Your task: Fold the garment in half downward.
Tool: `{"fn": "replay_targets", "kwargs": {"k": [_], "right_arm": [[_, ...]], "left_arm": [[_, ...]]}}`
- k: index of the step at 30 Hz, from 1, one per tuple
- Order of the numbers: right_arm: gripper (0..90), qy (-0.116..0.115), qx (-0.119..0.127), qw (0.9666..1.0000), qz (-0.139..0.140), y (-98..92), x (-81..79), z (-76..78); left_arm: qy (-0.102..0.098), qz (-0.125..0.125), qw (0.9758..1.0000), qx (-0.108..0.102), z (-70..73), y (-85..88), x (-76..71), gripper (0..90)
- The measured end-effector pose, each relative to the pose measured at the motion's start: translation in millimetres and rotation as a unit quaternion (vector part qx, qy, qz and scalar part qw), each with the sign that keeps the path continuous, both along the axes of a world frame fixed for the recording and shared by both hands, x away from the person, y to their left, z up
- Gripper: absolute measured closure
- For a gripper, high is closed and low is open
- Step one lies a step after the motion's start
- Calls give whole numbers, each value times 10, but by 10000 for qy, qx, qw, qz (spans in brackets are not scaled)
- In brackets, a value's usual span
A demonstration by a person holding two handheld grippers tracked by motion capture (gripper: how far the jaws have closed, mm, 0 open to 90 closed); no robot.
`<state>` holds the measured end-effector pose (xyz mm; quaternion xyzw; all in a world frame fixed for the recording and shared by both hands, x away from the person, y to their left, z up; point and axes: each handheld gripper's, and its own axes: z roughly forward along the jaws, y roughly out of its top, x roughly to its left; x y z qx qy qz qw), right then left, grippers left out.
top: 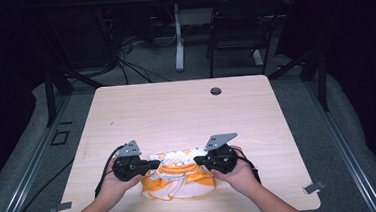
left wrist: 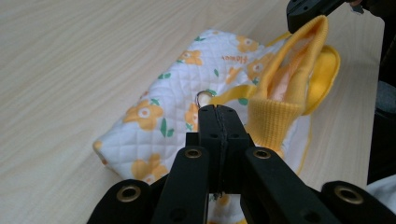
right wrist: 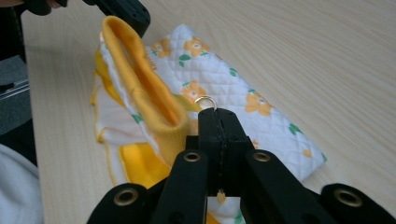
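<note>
Both the left gripper and right gripper clamp the small quilted white garment with orange flowers; its ribbed yellow collar risks slipping free if pulled unevenly

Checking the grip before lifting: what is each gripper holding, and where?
Both hold the quilted garment: left gripper and right gripper pinch opposite ends of its yellow ribbed opening.

high: above, forward-down, far | gripper views: close, facing, share garment
</note>
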<state>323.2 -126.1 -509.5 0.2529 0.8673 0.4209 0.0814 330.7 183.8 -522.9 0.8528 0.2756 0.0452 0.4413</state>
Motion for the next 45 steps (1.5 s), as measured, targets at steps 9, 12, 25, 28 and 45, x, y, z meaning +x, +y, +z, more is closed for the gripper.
{"fn": "replay_targets", "kwargs": {"k": [9,12,25,28,45], "right_arm": [[894,147,-155,9993,302,-10,-227,-160],[895,221,-286,9984,432,11,-306,-251],[895,546,-372,9964,531,47,-397,-550],[896,564,-332,9965,511,36,-396,-573],[898,613,-279,9972,333,45,-263,-617]], "left_arm": [[174,-127,9996,198,-214,30,-207,900],[208,-143,9993,276,-267,36,-236,900],[234,-152,9979,577,-441,11,-258,898],[234,-132,9982,544,-464,9,-256,895],[271,61,9987,435,-506,-9,-99,899]]}}
